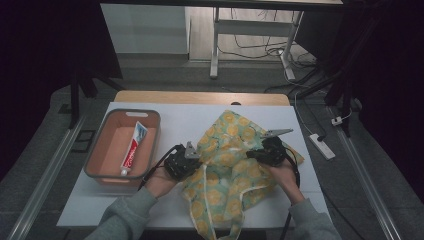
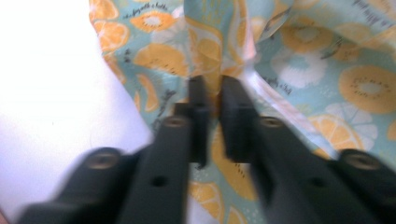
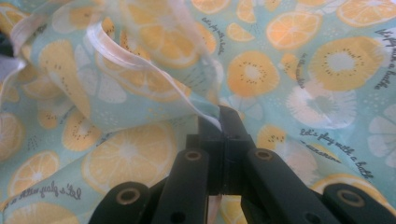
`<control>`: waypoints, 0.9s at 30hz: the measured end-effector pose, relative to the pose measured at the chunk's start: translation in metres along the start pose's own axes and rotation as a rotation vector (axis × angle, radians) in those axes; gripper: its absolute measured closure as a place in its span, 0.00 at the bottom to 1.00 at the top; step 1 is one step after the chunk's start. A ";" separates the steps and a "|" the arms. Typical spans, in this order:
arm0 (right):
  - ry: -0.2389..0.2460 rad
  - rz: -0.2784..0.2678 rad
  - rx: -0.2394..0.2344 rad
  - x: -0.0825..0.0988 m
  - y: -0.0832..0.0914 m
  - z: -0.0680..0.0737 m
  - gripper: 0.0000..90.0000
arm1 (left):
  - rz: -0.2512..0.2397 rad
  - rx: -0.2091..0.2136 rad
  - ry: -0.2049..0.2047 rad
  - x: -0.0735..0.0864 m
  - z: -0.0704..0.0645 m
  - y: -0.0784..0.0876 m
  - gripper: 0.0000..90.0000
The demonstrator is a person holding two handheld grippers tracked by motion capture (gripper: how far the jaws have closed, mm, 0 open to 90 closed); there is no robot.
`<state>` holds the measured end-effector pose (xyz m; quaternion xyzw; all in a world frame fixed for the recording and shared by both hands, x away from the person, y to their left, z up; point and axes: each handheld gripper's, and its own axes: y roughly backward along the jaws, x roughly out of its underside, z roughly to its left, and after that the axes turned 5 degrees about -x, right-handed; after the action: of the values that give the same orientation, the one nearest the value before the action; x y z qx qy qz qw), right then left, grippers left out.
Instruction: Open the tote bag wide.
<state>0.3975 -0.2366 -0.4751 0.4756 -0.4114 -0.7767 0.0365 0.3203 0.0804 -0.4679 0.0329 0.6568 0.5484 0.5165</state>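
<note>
— What does the surface look like, and the room around it?

— A white tabletop (image 1: 150, 210) with a strip of bare wood along its far edge. Beyond it the floor is grey, a white-legged desk frame (image 1: 216, 45) stands farther back, cables trail over the floor, and a white power strip (image 1: 322, 146) lies to the right. The sides of the room are dark.

— What sits on the tabletop?

— At the left, a peach-coloured bin (image 1: 122, 145) with a grey rim; a toothpaste tube (image 1: 133, 148) lies inside it, cap toward the person. In the middle and to the right, a crumpled teal cloth bag (image 1: 232, 165) printed with orange slices, its white strap hanging over the near edge.

— And the left gripper (image 1: 192, 161)?

— It sits at the bag's left edge, well apart from the bin. In the left gripper view its jaws stand slightly apart with a raised fold of the fabric (image 2: 210, 70) caught between them, so they are pinching the cloth.

— The right gripper (image 1: 255, 154)?

— It is on the bag's right part, held from below by the right hand (image 1: 285, 175). In the right gripper view the jaws are pressed together on a white-hemmed edge of the bag (image 3: 154, 84), which rises out of the tips and curls up to the left.
</note>
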 end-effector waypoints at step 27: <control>0.045 -0.022 -0.032 0.001 0.004 0.005 0.99 | -0.027 0.009 0.124 0.003 0.041 0.005 0.61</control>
<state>0.3921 -0.2365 -0.4720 0.4966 -0.3927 -0.7728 0.0448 0.3451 0.1122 -0.4611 -0.0077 0.6904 0.5395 0.4819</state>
